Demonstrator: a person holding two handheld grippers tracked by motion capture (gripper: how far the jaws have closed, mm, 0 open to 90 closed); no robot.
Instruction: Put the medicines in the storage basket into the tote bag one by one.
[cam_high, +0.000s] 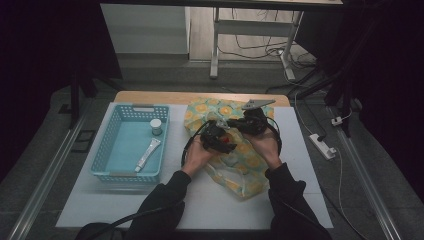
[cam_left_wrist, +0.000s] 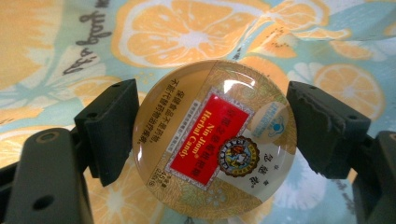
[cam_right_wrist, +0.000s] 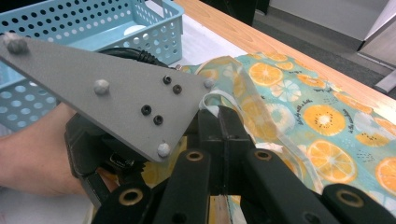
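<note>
A round gold tin (cam_left_wrist: 215, 140) with a red "Herbal Candy" label sits between the two black jaws of my left gripper (cam_left_wrist: 212, 123), and both pads press on its rim. It hangs just above a teal bag printed with orange slices (cam_left_wrist: 187, 32). In the high view the left gripper (cam_high: 220, 140) hovers over the bag (cam_high: 240, 170) at mid-table. My right gripper (cam_right_wrist: 219, 119) is shut on a translucent strip at the bag's opening (cam_right_wrist: 233, 79), right beside the left gripper's grey plate (cam_right_wrist: 112, 98). From above, the right gripper (cam_high: 240, 125) meets the left one.
A blue perforated basket (cam_high: 107, 150) stands at the left on the white mat, holding a small jar (cam_high: 156, 126) and a tube (cam_high: 148, 152). The table's wooden far edge (cam_high: 150, 96) runs behind it. Cables and a power strip (cam_high: 322, 145) lie on the floor to the right.
</note>
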